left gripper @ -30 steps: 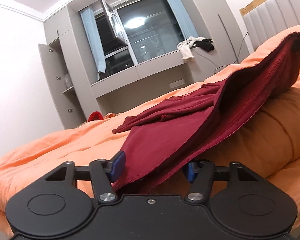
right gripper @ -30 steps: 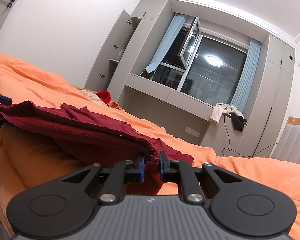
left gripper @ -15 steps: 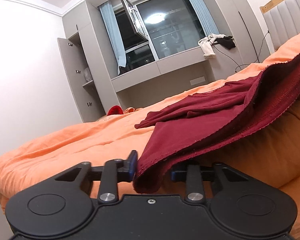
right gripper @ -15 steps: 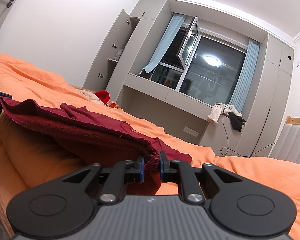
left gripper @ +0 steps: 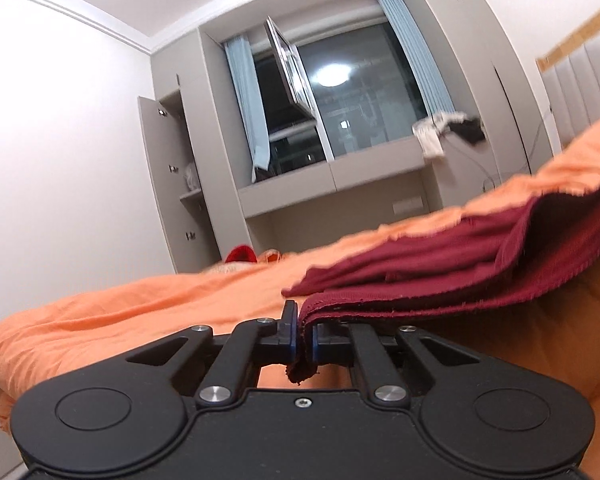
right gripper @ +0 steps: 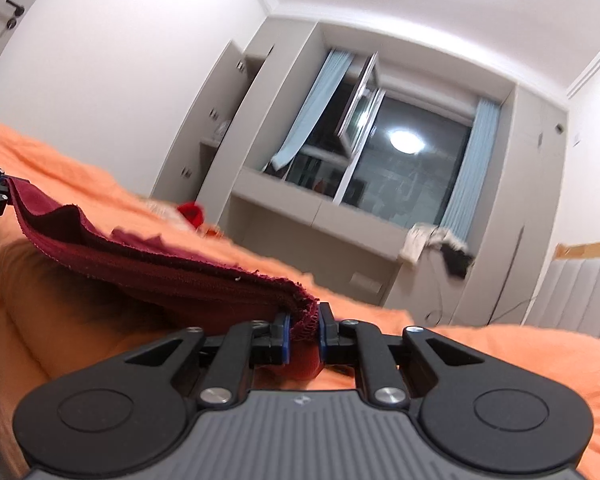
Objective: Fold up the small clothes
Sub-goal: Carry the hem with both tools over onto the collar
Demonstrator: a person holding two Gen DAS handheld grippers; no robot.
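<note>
Orange bedding (left gripper: 140, 312) covers the bed from edge to edge, and behind it stands a grey window wall with an open cupboard to the left of the dark window (right gripper: 400, 168) and a window bench below it. On that bench, toward the right, lies a small heap of pale and black clothing (right gripper: 436, 246). Against the bedding, the dark red garment (left gripper: 440, 276) is stretched between the two grippers — one corner in each.

Left gripper (left gripper: 304, 344) has just been closing, and its blue pads now pinch a thin layered edge of the garment, a short tuft hanging below the jaws. From there the cloth runs up and to the right, lifted off the bedding.

Right gripper (right gripper: 304, 334) clamps a thicker, frayed bunch of the same garment between nearly closed jaws. In its view the cloth runs away to the left, sagging over the bedding, to where the left gripper's tip holds the far corner at the frame's edge — both views are slightly blurred.

A small red item (right gripper: 191, 213) lies on the bedding near the cupboard.
</note>
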